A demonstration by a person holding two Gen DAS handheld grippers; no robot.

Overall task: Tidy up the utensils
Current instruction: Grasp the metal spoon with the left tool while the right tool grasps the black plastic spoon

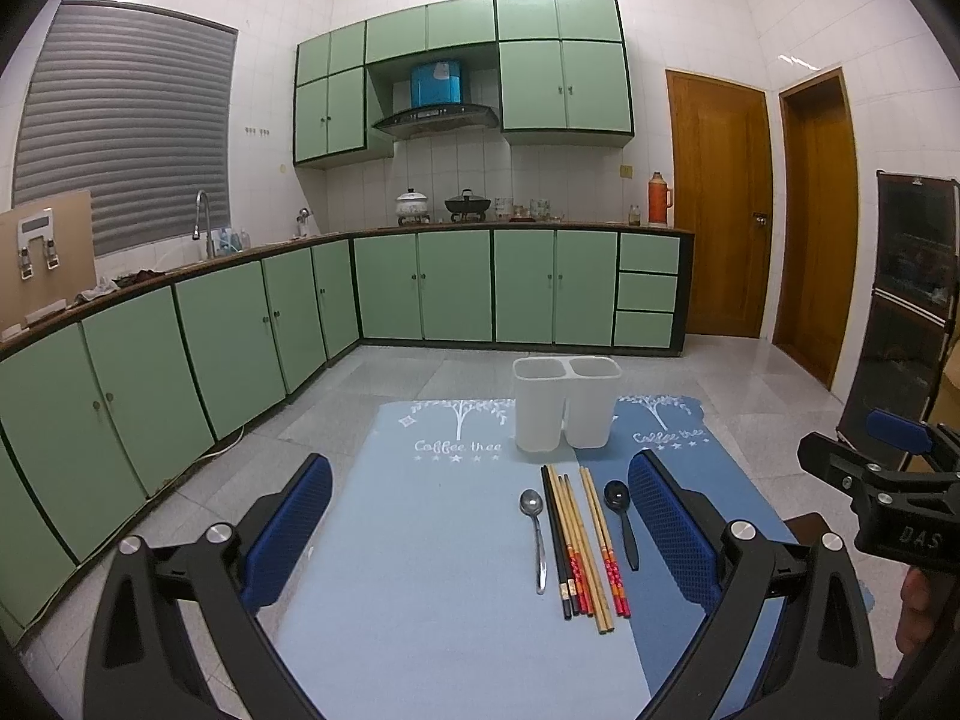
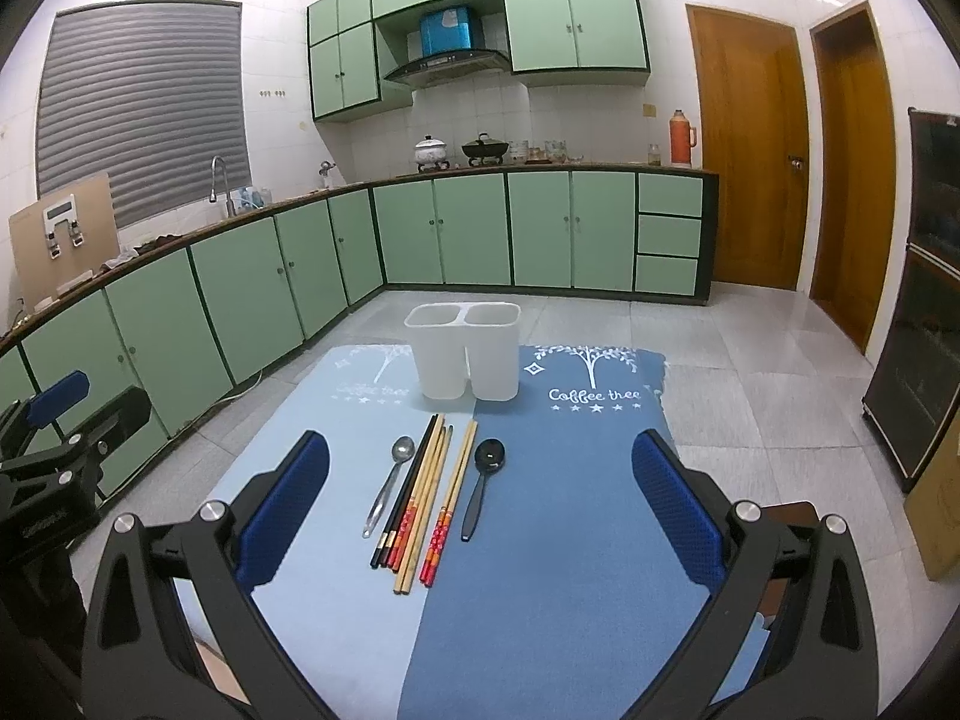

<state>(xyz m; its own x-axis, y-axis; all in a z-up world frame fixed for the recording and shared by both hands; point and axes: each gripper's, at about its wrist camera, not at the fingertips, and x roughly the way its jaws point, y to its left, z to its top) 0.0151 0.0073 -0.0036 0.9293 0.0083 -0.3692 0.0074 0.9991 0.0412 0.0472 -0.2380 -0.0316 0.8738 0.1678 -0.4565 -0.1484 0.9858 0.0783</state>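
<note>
Nothing is put away yet. The white plastic two-cup holder [image 2: 462,351] stands empty in the middle of the frame. Below it lie the shiny metal spoon [image 2: 389,483], the wooden chopsticks [image 2: 429,498] and the black plastic spoon [image 2: 482,483] on the blue mat [image 2: 570,540]. The left hand-held gripper [image 1: 480,534] and right hand-held gripper [image 2: 480,510] both gape wide, holding nothing.

Two spoons: one metal [image 2: 389,483] at 9 o'clock of the chopsticks [image 2: 423,501], one black [image 2: 483,483] at 3 o'clock. The chopsticks number about eight; an exact count is unclear. One holder [image 2: 462,354] with two compartments at 12 o'clock. Two mats: light blue [image 2: 324,420], dark blue [image 2: 570,510].
</note>
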